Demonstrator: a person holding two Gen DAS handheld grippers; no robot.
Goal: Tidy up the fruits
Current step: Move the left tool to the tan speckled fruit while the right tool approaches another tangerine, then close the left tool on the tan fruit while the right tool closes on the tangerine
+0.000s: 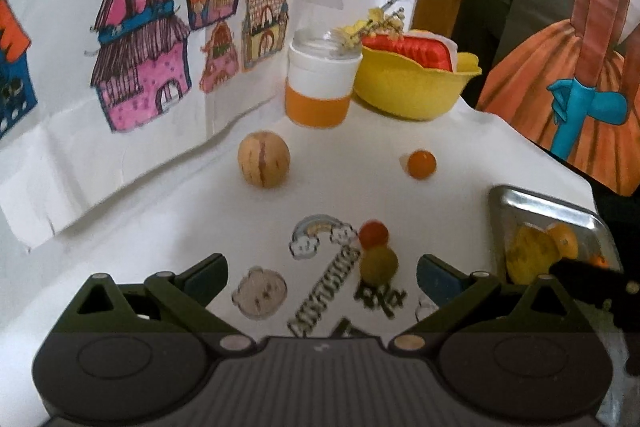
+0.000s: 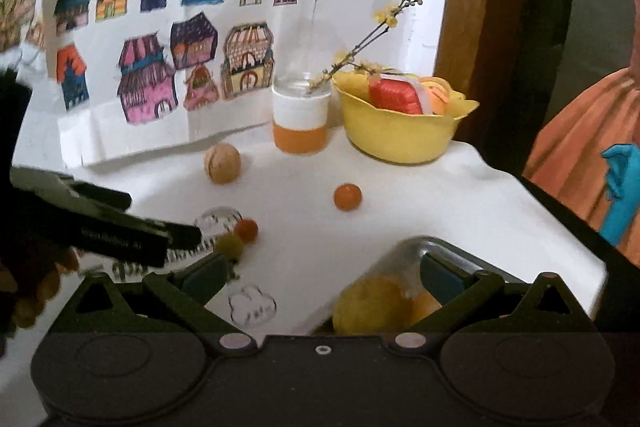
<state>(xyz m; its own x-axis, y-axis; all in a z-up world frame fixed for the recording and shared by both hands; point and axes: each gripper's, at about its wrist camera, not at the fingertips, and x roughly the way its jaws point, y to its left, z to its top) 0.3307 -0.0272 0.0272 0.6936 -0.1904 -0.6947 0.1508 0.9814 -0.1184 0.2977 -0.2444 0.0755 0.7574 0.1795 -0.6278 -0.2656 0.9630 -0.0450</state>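
A coloured drawing of houses leans against the far-left wall, its lower edge curling onto the white tabletop. Near it, at the left, the left gripper hangs low over the table with its jaws spread wide, holding nothing; between them lie stickers and, toward the right finger, a greenish-yellow fruit touching a small red-orange fruit just beyond it. Farther back sits a round tan fruit with brown stripes, and to its right, well apart, a small orange fruit. Against the far wall stands a white-and-orange jar with a flowering twig in it, beside a yellow bowl holding something red (a padded pouch, perhaps, I can't tell). At the near right lies a metal tray with a yellow fruit and an orange fruit in it; the right gripper hovers at its near-left corner, jaws also spread and empty, the right finger over the tray.
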